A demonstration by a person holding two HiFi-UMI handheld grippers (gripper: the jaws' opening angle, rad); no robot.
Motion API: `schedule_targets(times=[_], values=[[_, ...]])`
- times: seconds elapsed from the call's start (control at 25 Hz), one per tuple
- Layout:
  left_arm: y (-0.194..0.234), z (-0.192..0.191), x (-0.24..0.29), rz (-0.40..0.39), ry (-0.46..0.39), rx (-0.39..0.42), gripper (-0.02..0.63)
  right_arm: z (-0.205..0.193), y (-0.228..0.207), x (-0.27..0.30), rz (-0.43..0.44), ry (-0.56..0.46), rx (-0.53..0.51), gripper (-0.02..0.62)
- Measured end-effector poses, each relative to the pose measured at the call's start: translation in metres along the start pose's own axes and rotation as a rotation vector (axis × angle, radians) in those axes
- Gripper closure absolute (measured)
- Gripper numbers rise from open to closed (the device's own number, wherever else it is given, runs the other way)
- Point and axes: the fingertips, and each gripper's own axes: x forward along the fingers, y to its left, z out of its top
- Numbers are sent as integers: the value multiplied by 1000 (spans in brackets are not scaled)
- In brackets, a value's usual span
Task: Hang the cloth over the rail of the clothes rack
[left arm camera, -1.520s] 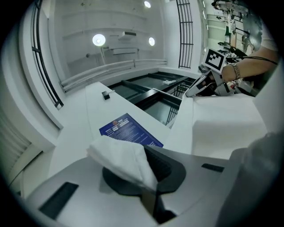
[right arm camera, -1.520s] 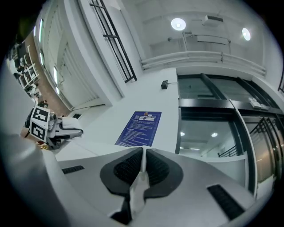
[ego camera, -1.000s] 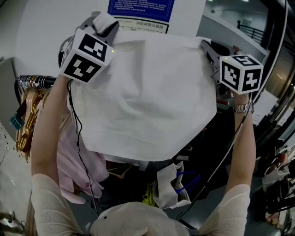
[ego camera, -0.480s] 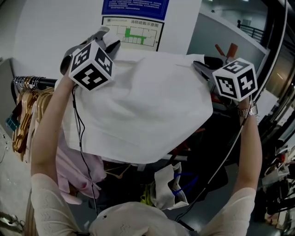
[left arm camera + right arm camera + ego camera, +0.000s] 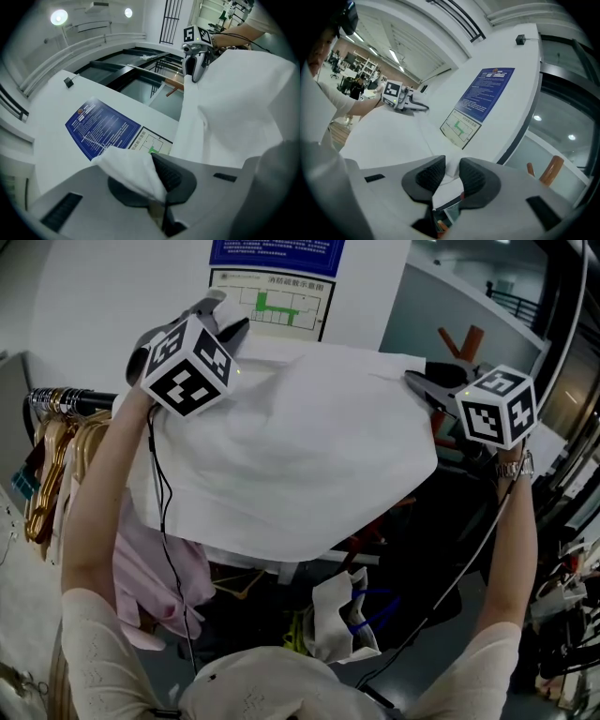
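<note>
Rail (image 5: 70,401): only the left end shows in head view, the rest is hidden behind the cloth (image 5: 300,446). Can't tell whether the cloth touches it.
Blue poster (image 5: 277,249): cut off by the top edge, print too small to read. Same for the print on the floor-plan sign (image 5: 272,301).
Left gripper (image 5: 158,183): the cloth corner vanishes between the closed jaws. In head view the marker cube (image 5: 186,365) blocks part of them.
Right gripper (image 5: 451,169): jaws have just been opening, cloth corner in the gap. Can't tell whether either pad touches it. Orange bit (image 5: 440,227) deep in its throat, unidentifiable.
Background people (image 5: 358,86): too small to make out.
</note>
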Motion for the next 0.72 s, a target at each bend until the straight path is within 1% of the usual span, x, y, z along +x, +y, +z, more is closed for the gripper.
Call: schedule_targets(times=[0.16, 0.2, 0.32, 0.4, 0.48, 0.64, 0.72], values=[[1, 3, -3, 1, -21, -9, 589, -4, -5, -5, -12, -4, 25, 503], [1, 1, -3, 2, -16, -10, 589, -7, -9, -8, -33, 9, 17, 503], [9, -1, -6, 44, -22, -4, 589, -26, -36, -24, -157, 59, -11, 503], [11, 3, -11, 67, -56, -2, 589, -27, -39, -37, -183, 29, 10, 503], [10, 6, -13, 73, -78, -1, 589, -8, -25, -43, -180, -27, -14, 503], [11, 11, -15, 73, -96, -3, 589, 55, 30, -28, -134, -104, -221, 503], [11, 12, -17, 76, -109, -6, 589, 92, 61, -17, -86, -176, -241, 503]])
